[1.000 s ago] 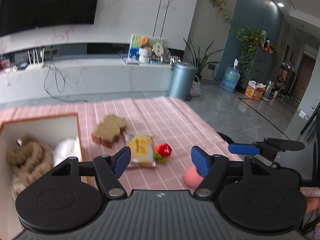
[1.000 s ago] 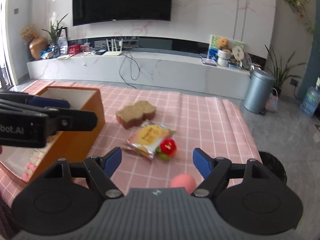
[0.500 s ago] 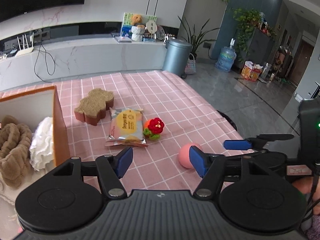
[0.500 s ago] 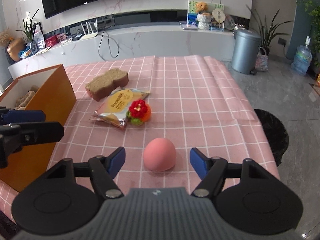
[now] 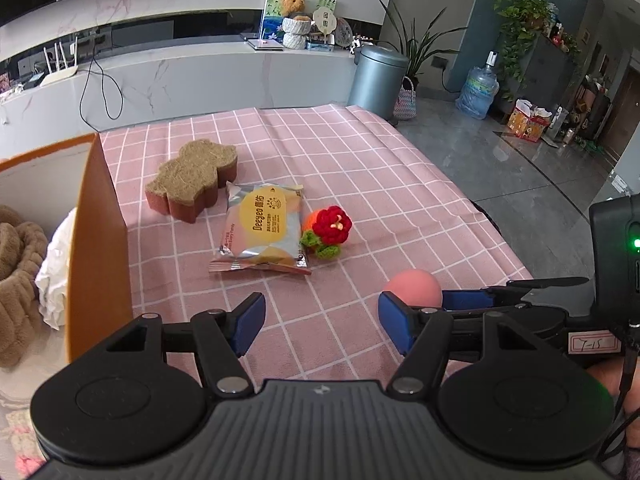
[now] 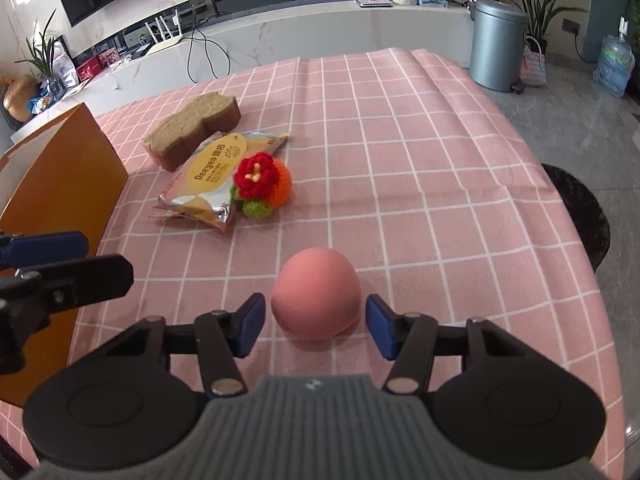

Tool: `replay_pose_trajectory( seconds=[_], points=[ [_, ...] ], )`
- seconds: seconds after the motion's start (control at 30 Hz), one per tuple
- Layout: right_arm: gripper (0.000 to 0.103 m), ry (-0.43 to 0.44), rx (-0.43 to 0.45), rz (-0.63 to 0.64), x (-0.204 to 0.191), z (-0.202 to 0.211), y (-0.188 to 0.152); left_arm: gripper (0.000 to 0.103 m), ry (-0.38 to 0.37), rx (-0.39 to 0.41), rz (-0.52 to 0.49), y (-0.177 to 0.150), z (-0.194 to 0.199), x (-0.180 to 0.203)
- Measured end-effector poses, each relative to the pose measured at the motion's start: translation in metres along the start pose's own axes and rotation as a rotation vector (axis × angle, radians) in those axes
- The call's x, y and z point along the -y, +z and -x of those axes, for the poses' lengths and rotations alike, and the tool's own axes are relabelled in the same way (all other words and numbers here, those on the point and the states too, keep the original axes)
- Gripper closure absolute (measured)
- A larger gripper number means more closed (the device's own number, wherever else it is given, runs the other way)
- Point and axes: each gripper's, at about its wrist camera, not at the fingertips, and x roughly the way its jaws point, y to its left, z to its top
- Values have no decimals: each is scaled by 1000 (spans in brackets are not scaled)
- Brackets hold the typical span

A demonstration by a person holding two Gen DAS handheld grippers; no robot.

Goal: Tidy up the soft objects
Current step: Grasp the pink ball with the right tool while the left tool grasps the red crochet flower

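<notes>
A pink egg-shaped sponge (image 6: 316, 296) sits on the pink checked tablecloth (image 6: 420, 152). My right gripper (image 6: 315, 326) is open, its blue pads on either side of the sponge without touching it. My left gripper (image 5: 321, 328) is open and empty, above the cloth beside the orange box (image 5: 98, 236). The sponge (image 5: 414, 286) shows in the left wrist view next to the right gripper's fingers (image 5: 468, 300). A crocheted red flower (image 6: 262, 182), a yellow snack packet (image 6: 212, 172) and a brown bear-shaped sponge (image 6: 192, 130) lie farther out.
The orange box (image 6: 60, 192) stands at the left and holds brown plush (image 5: 16, 256) and white fluff (image 5: 56, 268). The table's right edge drops to a grey floor with a dark stool (image 6: 580, 208). A grey bin (image 6: 498, 44) stands beyond.
My right gripper has moved forward and down until the pink sponge sits between its open pads. My left gripper has tilted down toward the cloth and stays open.
</notes>
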Motion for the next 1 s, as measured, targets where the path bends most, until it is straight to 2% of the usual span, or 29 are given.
replay_pose_trajectory(
  seconds=[0.27,0.47,0.57,0.73,1.0],
  points=[
    [60,-8,8,35,-3,-5,0,26,-18,-21,-7,1,-12,3],
    [67,-12,-19,89,-6,-3,7,28,-42,-22,-73,14,-23,11],
    [67,8,-4,87,1,6,19,30,-50,-3,-111,28,-28,15],
    [68,-4,6,167,9,3,40,30,-37,17,-208,48,-54,26],
    [63,14,-31,100,36,-18,41,35,11,-48,-301,52,-107,29]
  ],
)
